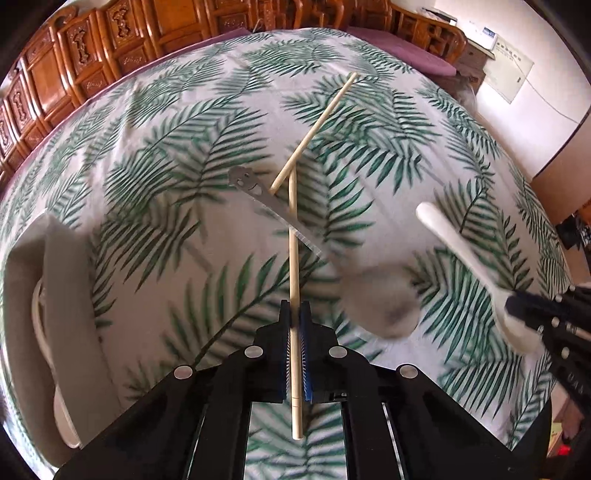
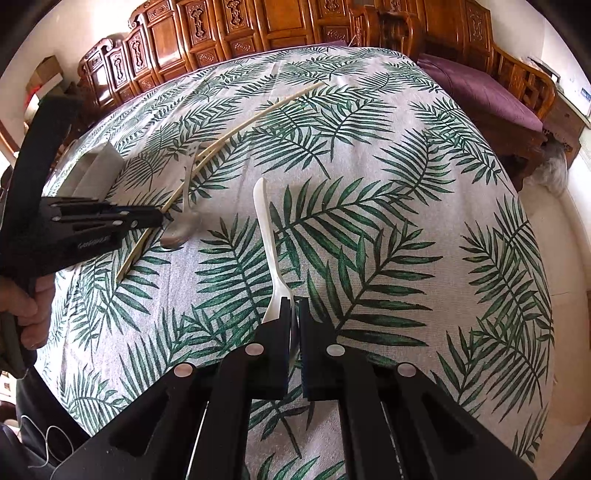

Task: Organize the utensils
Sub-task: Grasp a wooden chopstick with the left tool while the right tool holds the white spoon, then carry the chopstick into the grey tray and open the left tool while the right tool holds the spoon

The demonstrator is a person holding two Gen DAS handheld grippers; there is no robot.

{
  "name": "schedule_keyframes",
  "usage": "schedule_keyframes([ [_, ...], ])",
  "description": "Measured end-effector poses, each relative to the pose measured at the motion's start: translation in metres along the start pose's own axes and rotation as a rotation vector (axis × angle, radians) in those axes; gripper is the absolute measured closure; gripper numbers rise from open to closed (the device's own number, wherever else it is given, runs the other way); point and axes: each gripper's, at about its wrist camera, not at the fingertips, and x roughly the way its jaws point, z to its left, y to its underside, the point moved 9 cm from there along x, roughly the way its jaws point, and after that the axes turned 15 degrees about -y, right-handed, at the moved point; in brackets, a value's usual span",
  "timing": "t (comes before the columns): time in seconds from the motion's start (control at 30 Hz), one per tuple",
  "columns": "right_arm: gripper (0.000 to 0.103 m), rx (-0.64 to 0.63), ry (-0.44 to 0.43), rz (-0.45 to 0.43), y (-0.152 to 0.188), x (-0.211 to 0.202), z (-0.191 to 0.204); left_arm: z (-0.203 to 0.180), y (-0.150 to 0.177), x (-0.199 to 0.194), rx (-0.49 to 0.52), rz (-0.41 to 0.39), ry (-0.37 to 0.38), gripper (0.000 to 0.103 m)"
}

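Note:
My left gripper (image 1: 295, 310) is shut on a pale wooden chopstick (image 1: 294, 266), which runs straight up the left wrist view and sticks out behind the pads. A second chopstick (image 1: 317, 125) lies beyond it on the leaf-print cloth, slanting up to the right. A metal spoon (image 1: 269, 203) with a smiley handle lies across the held chopstick. In the right wrist view my right gripper (image 2: 294, 306) is shut on the bowl end of a white plastic spoon (image 2: 266, 236), whose handle points away. The left gripper (image 2: 162, 218) shows at that view's left.
A grey organiser box (image 1: 62, 280) with something white inside stands at the table's left edge, seen also as the box (image 2: 99, 166). A person's hand (image 2: 26, 306) holds the left tool. Carved wooden cabinets (image 2: 258, 22) and a purple-cushioned bench (image 2: 480, 92) stand past the table.

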Motion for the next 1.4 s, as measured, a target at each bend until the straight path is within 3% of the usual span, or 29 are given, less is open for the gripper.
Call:
schedule_keyframes([
  [0.3, 0.098, -0.024, 0.008, 0.010, 0.004, -0.001, 0.025, 0.046, 0.019, -0.024, -0.058, -0.035, 0.000, 0.099],
  [0.83, 0.098, -0.071, 0.013, 0.021, 0.008, 0.002, 0.067, 0.090, 0.045, -0.084, -0.150, -0.135, 0.048, 0.099],
  [1.4, 0.098, -0.129, -0.023, -0.026, -0.014, -0.011, 0.122, 0.144, 0.057, -0.138, -0.219, -0.266, 0.038, 0.099],
])
